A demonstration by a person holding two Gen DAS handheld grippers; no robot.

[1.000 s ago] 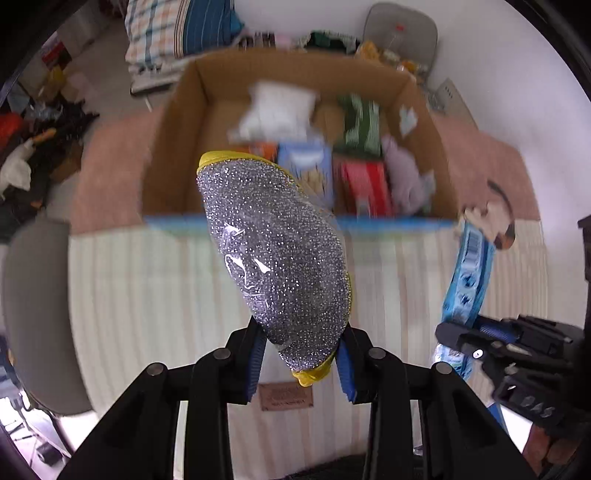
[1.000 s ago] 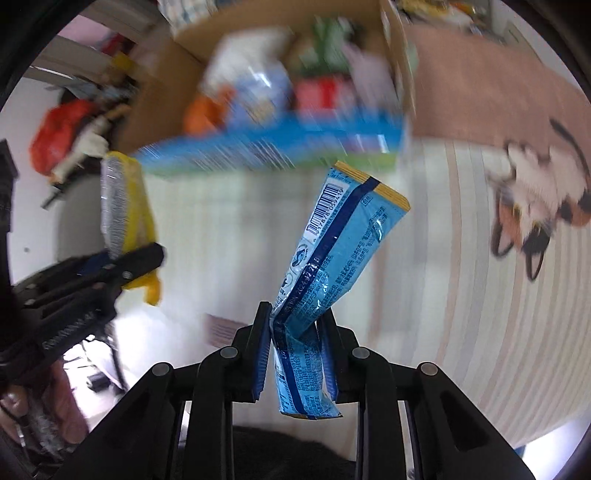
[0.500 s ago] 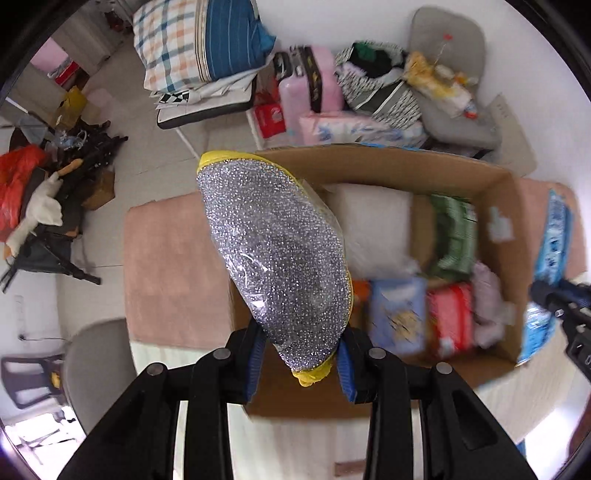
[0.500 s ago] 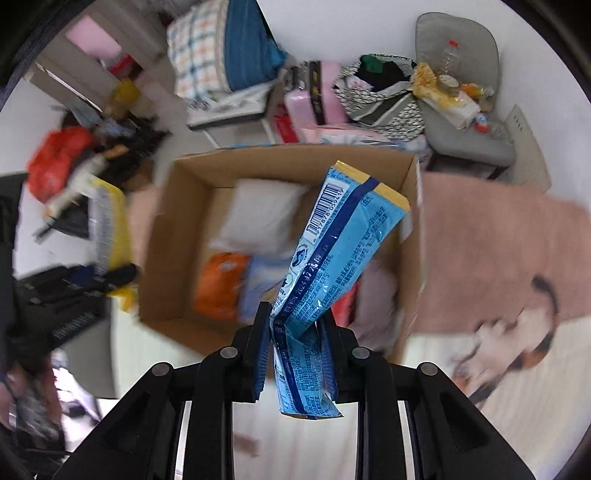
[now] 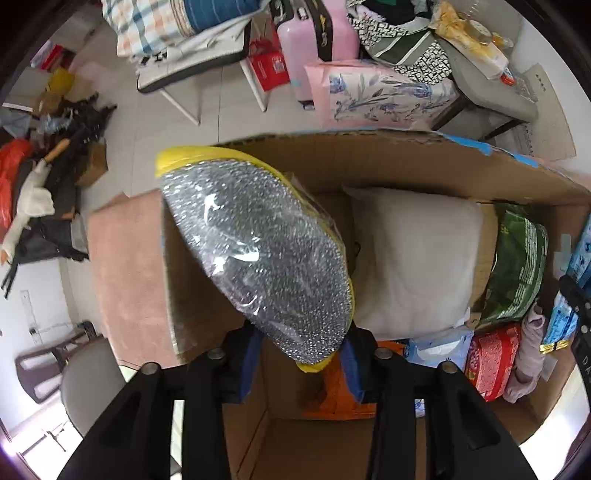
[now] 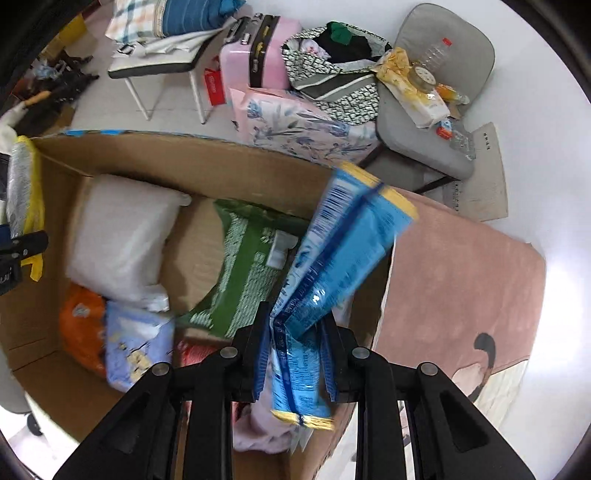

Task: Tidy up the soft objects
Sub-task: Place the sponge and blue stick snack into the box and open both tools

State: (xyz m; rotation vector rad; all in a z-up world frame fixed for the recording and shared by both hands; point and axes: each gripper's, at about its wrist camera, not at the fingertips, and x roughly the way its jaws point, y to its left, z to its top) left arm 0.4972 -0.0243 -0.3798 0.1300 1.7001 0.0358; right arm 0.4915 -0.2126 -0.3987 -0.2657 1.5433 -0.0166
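Note:
My left gripper (image 5: 299, 354) is shut on a silver, yellow-edged sponge pack (image 5: 258, 251), held above the left end of the open cardboard box (image 5: 369, 155). My right gripper (image 6: 295, 354) is shut on a blue snack packet (image 6: 332, 258), held above the right end of the same box (image 6: 184, 158). Inside lie a white pillow (image 5: 413, 254), a green pack (image 5: 517, 266), a red pack (image 5: 491, 362), an orange pack (image 6: 79, 325) and a light blue pack (image 6: 136, 347). The sponge pack (image 6: 22, 195) also shows at the left edge of the right wrist view.
The box stands on a pink rug (image 6: 461, 280). Behind it are a floral pink bag (image 5: 380, 96), a pink suitcase (image 5: 314, 44), a grey chair with clutter (image 6: 436, 110) and a chair with folded bedding (image 5: 184, 33). Clutter lies at the far left (image 5: 37, 184).
Both grippers have moved forward from over the striped mat to above the box, each keeping its pack. The box interior now fills the lower half of both views.

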